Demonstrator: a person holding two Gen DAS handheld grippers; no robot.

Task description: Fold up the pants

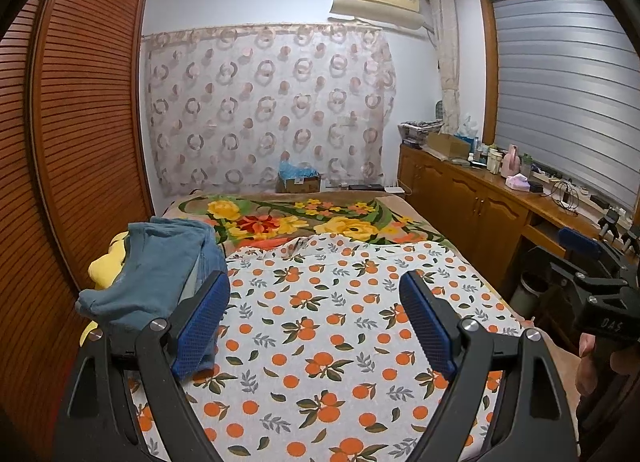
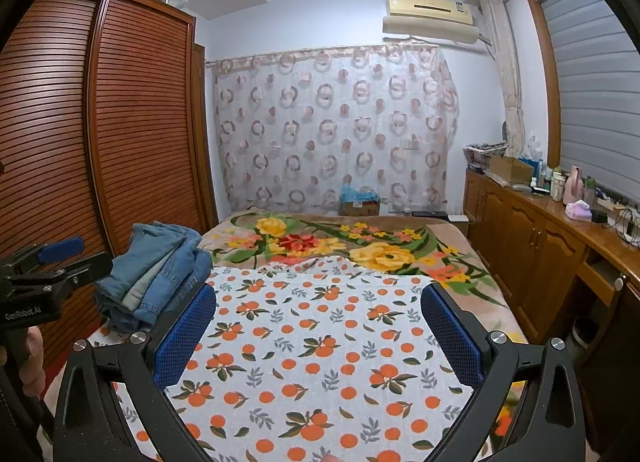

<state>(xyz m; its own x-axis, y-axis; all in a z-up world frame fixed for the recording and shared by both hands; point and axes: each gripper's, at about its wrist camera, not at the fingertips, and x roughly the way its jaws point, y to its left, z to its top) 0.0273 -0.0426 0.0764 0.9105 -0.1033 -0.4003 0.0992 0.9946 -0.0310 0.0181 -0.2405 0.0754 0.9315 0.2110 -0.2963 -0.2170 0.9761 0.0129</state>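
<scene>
Both my grippers, left gripper (image 1: pixel 314 322) and right gripper (image 2: pixel 320 336), hover with jaws spread wide, holding nothing. Denim pants (image 2: pixel 156 270) sit stacked, apparently folded, at the bed's (image 2: pixel 472 286) left edge. Orange-print sheet (image 2: pixel 316 346) is bare; folding looks complete, I judge.

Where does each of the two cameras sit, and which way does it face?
Left wrist: on the left gripper, facing up the bed toward the curtain; its open fingers, plus the right gripper at right.
Right wrist: on the right gripper, facing likewise; the left gripper at left.
Shared: denim pile, orange-print cloth.
</scene>
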